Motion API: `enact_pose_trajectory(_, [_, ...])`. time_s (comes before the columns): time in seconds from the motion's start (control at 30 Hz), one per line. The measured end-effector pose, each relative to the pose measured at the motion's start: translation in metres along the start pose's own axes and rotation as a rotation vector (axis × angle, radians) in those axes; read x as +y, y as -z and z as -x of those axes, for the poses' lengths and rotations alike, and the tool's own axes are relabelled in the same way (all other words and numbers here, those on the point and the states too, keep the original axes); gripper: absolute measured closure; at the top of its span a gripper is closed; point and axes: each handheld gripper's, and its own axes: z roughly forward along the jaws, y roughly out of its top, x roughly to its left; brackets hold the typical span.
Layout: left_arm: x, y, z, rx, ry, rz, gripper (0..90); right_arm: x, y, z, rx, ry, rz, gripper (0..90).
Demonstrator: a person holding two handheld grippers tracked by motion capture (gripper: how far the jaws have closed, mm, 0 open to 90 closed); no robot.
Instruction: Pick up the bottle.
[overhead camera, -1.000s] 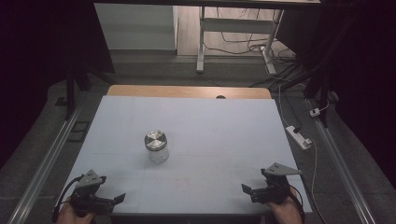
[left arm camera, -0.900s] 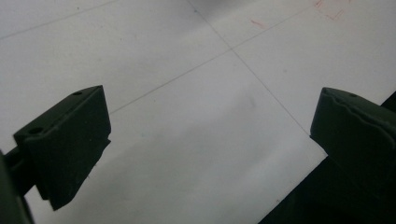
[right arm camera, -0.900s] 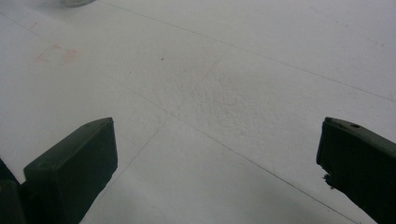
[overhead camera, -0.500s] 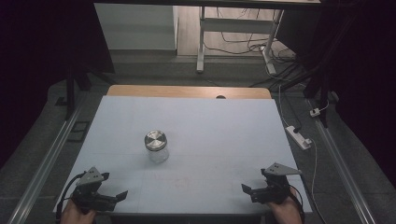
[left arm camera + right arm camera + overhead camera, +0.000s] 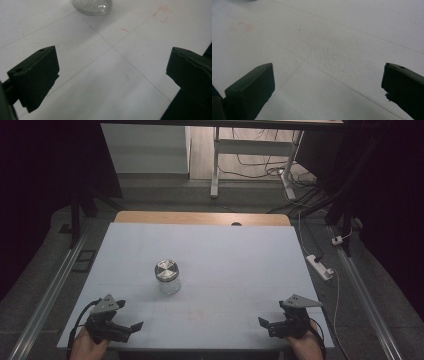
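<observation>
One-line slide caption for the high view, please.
Lidded glass jar stands on the white table; open left gripper and right gripper wait at its near edge.

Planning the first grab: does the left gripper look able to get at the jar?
Probably yes. The left gripper is open, and only bare table lies between it and the jar.

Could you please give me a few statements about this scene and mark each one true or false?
1. The jar stands upright with its lid on. True.
2. The left claw holds the jar. False: it is open, near the table's front edge, apart from the jar.
3. The right claw is open. True.
4. The jar sits nearer the right claw. False: it sits nearer the left one.
5. Both claws hold nothing. True.
</observation>
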Motion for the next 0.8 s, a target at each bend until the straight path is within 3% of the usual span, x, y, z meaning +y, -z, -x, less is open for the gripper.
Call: enact_pose_trajectory(0.8, [0.032,-0.035,-0.016,0.001,0.012,0.041,0.0,0.0,-0.001,0.0,-0.003,0.009,-0.005,0.0])
